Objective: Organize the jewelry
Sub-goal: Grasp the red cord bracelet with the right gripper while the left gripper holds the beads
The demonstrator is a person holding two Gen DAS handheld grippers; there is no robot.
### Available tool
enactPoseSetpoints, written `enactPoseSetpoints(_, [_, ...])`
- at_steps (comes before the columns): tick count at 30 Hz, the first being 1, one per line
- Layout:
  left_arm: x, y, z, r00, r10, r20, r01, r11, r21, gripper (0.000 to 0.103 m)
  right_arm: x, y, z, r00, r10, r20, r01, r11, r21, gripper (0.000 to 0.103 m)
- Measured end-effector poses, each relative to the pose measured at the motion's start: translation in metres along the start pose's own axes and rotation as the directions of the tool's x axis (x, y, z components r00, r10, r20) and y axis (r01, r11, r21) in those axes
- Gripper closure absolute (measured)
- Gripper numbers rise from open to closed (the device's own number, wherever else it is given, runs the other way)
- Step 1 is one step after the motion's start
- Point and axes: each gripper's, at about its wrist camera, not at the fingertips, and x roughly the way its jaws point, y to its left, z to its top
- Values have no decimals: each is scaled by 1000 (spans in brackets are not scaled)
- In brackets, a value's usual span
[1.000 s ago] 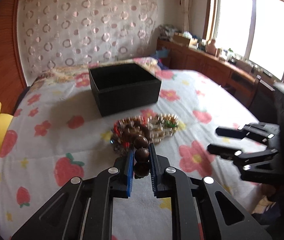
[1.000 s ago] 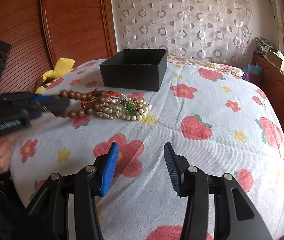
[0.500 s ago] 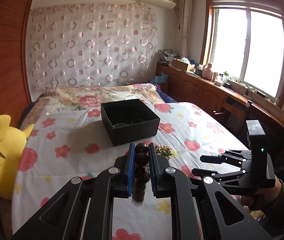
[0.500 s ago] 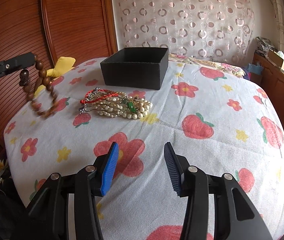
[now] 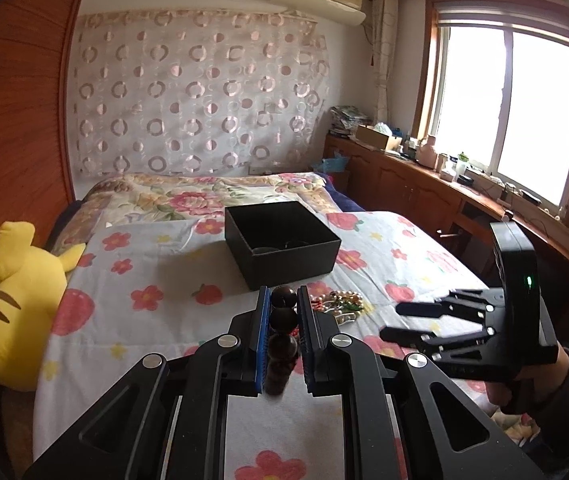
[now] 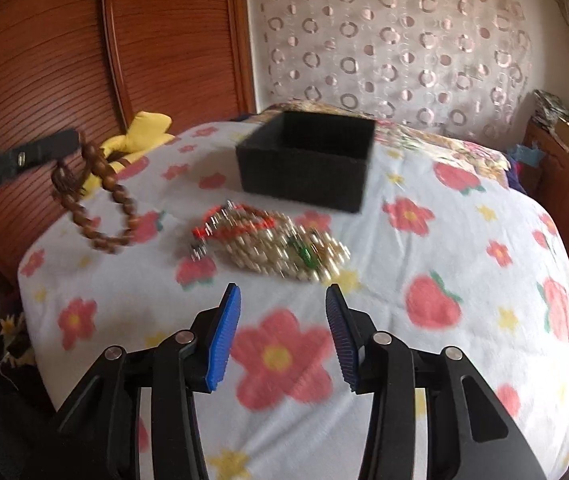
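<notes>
Your left gripper (image 5: 280, 316) is clamped on the wooden bead bracelet (image 6: 94, 200), dangling clear of the bed – carry it toward the black box (image 5: 282, 244) at 12 o'clock, then release – your right gripper (image 6: 280, 332) hovers empty, jaws apart

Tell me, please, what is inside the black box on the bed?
The left view looks into the black box: near its front wall lie faint ring-like shapes, too dim to name. That wall hides the floor beneath it.
</notes>
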Motion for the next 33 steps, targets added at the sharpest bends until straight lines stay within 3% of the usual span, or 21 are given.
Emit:
enactPoseSetpoints(9, [1,13,-8,1000,0,-9,0,1000,-31,91,42,6,48,997,42,-62,-43,999,-2,71])
enactPoseSetpoints(19, [1,19,-12,1000,-5,-9,5,999,-46,91,88,-7,70,971,102,-215,-98,995,31,75])
enactPoseSetpoints(28, [1,19,-14,1000,-5,-10,4,999,-48,91,107,-4,78,949,91,-303,-100,995,-12,75])
enactPoseSetpoints(32, [1,20,-14,1000,-6,-11,5,999,-47,91,107,3,79,945,100,-312,-119,992,-45,94])
enactPoseSetpoints(33, [1,20,-14,1000,-6,-13,5,999,-47,91,107,5,79,946,90,-312,-115,992,-61,94])
